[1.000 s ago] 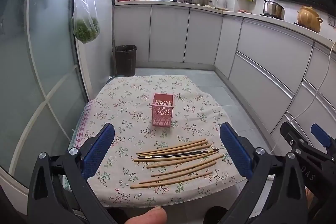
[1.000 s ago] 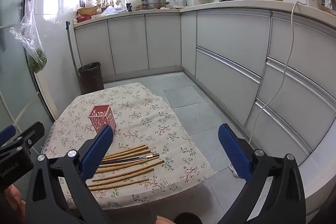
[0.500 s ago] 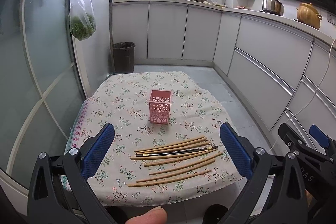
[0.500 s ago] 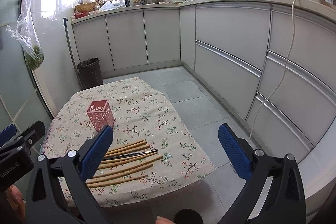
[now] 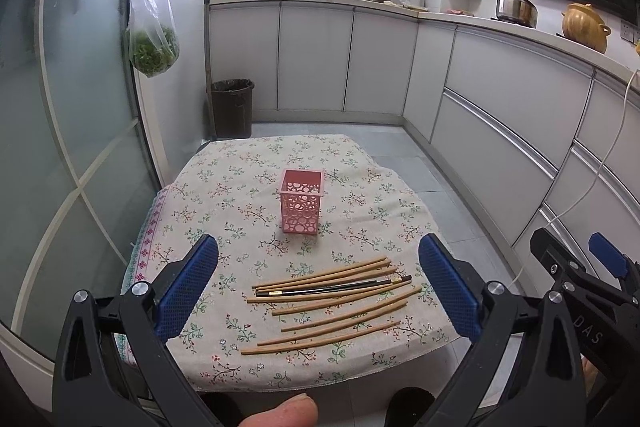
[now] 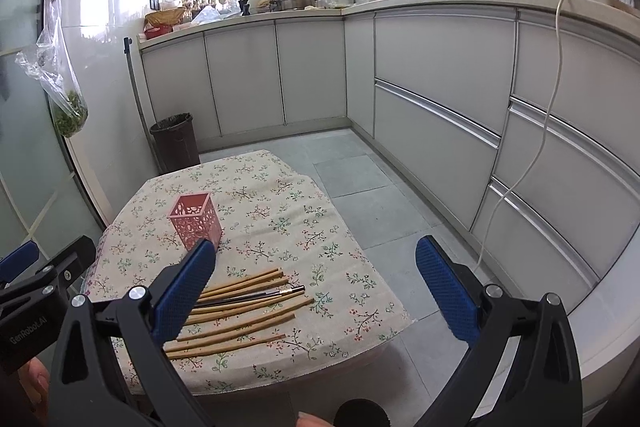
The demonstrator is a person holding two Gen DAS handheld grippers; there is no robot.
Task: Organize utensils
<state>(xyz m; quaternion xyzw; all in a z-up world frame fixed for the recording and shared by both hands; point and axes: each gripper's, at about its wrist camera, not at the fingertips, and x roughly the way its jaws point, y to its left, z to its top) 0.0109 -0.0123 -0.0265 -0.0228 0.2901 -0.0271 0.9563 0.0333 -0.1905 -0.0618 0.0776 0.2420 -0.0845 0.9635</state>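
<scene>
Left gripper point(image 5: 318, 281): jaws spread wide, nothing gripped, held above the near table edge. Right gripper point(image 6: 316, 285): likewise released, nothing between its blue pads point(image 6: 446, 293), held over the table's right-hand near corner.

Writing readable: "GenRobot.AI" is printed on the left gripper body as seen in the right wrist view point(image 6: 28, 331); "DAS" is seen on the right gripper body in the left wrist view point(image 5: 588, 331). No other text can be made out; packets on the counter are too small to read.

Chopsticks point(image 5: 332, 301) are laid flat in a loose fan on the floral tablecloth point(image 5: 224, 187), near its front edge. Most are tan wood; one dark pair point(image 5: 336, 287) with gold bands is lodged among the upper ones. In the right wrist view the same bundle point(image 6: 244, 311) is partly covered by the left-hand pad.

Pink perforated holder point(image 5: 301, 201) is stood upright, mid-table, behind the chopsticks and apart from them; nothing is seen inside it. Also visible at point(image 6: 196, 221).

A fingertip point(image 5: 280, 413) is seen at the bottom edge of the left wrist view.
</scene>
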